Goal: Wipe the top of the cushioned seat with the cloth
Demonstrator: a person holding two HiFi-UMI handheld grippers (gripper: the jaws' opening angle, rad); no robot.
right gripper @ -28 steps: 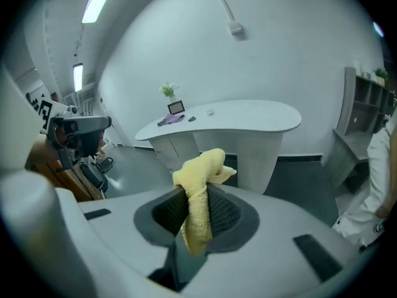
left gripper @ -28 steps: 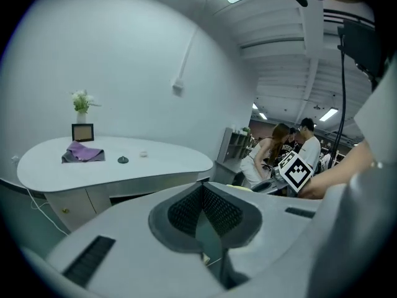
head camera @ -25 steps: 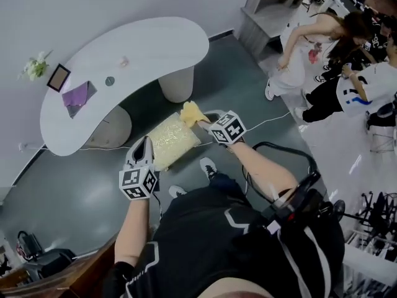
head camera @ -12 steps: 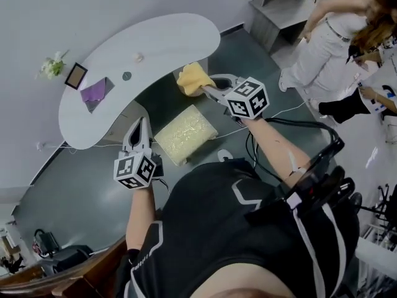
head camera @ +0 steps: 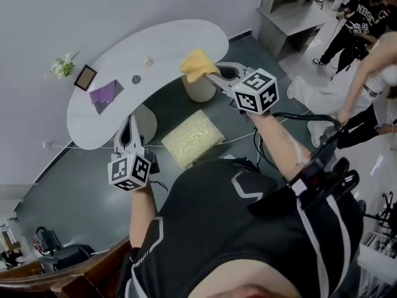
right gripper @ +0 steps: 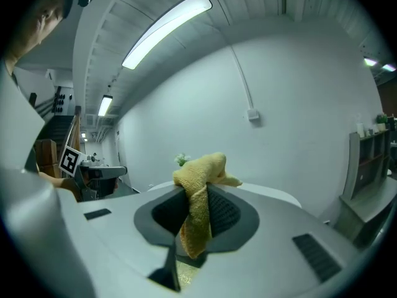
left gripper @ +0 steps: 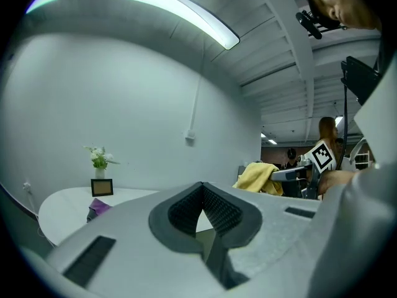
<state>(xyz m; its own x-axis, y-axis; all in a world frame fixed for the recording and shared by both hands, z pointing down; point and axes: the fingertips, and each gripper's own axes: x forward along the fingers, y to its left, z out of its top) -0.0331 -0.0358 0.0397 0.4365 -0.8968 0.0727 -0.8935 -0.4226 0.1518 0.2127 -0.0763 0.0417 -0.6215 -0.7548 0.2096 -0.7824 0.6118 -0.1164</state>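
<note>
- Head view: my right claw [head camera: 213,78] pinches the cloth [head camera: 197,64], upper centre — well clear of the seat [head camera: 192,138].
- I'd lower it flat, then sweep edge to edge.
- Left claw [head camera: 129,131] closed, empty.

Cushioned seat [head camera: 193,138] lies open from above, white table [head camera: 167,42] just beside.

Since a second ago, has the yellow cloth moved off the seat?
Yes. The cloth, in the right gripper, left the seat toward the white table.
</note>
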